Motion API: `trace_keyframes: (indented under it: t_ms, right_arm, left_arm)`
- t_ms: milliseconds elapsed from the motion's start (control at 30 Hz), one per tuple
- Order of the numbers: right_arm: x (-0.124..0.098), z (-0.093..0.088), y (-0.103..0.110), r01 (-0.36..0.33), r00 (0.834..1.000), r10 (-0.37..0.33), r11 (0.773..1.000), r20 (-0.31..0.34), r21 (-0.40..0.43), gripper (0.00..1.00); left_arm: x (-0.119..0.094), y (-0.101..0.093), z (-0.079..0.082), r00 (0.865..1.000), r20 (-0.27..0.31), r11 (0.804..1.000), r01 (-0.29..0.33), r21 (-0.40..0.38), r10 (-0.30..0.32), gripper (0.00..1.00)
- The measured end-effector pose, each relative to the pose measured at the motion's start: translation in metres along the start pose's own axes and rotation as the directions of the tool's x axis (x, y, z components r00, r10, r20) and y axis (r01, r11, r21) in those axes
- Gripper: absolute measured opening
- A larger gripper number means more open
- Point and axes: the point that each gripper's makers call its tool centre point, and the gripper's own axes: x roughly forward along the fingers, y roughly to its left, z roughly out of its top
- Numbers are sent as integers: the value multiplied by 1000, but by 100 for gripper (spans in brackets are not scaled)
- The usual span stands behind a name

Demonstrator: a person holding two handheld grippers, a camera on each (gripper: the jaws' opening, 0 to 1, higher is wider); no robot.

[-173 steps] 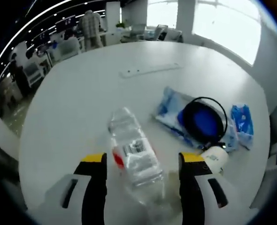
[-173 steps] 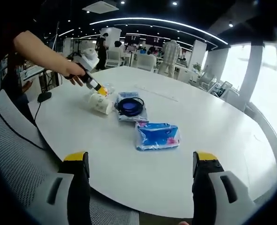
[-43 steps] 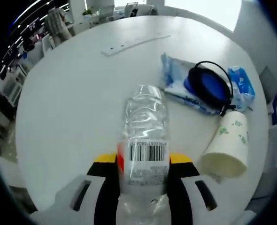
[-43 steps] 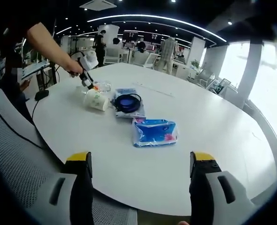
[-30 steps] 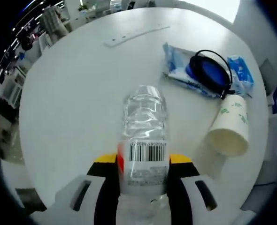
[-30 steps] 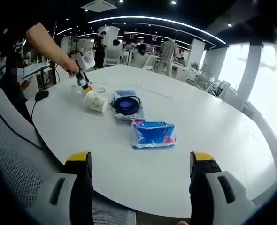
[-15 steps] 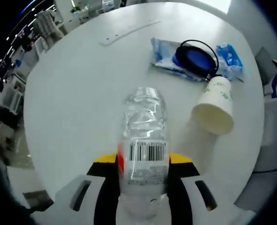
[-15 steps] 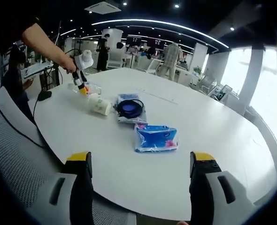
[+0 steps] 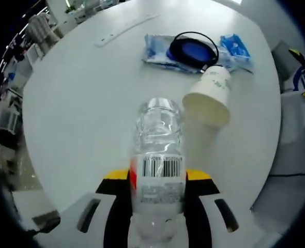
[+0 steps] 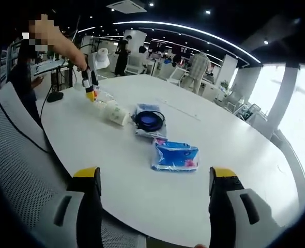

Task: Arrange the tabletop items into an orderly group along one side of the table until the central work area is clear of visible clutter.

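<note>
Left gripper view high above the bench (image 9: 80, 103), looking steeply down, right gripper view low off its edge, looking across, both sharing the paper cup (image 9: 208, 98) (image 10: 116, 113).

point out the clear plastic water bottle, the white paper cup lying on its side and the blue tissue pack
clear plastic water bottle (image 9: 157, 139), left gripper view, on its ribbed body above the barcode label
white paper cup (image 9: 210, 93), left gripper view, on its side wall
blue tissue pack (image 10: 176, 155), right gripper view, on its top face
</note>
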Motion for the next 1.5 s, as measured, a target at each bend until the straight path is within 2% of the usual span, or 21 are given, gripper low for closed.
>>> trace_keyframes:
  t_ms: [167,333,467,600,933,1033,1100,1200,1267,1333,1433,1500]
  right_arm:
    - [0,2,1,-3,1000,3,1000,10,-1,86]
    - [-1,2,0,-2,1000,2,1000,17,5,86]
    - [-1,4,-1,1,1000,-2,1000,24,7,86]
    - [-1,5,-3,10,1000,-10,1000,29,11,86]
    - [-2,6,-6,23,999,-24,1000,39,21,86]
    - [-2,6,-6,22,999,-23,1000,40,22,86]
    - [-2,6,-6,23,999,-24,999,41,22,86]
    - [-2,6,-6,24,999,-25,999,42,24,86]
    - [-2,7,-7,27,999,-28,999,45,27,86]
    - [-2,7,-7,28,998,-29,999,46,30,86]
    - [-3,7,-8,33,998,-35,999,50,35,86]
    - [-3,7,-9,37,998,-38,999,50,36,86]
  left_arm:
    - [-4,-4,-12,998,-64,999,15,34,-13,35]
    - [-8,-5,-18,993,-118,996,16,83,-6,35]
    - [-13,-1,-28,975,-222,988,16,156,19,35]
    - [-14,-1,-27,968,-249,984,24,175,21,35]
    - [-17,-2,-34,935,-355,971,60,230,26,35]
    - [-20,-1,-36,920,-389,963,70,258,38,35]
    - [-23,2,-38,901,-430,951,80,298,59,35]
    - [-24,0,-39,884,-464,947,94,308,62,35]
    - [-27,-2,-41,859,-508,935,120,333,71,36]
    - [-27,-3,-41,845,-529,928,129,349,81,36]
    - [-28,-3,-42,809,-581,918,154,365,95,36]
    - [-26,-3,-40,799,-593,912,160,377,104,36]
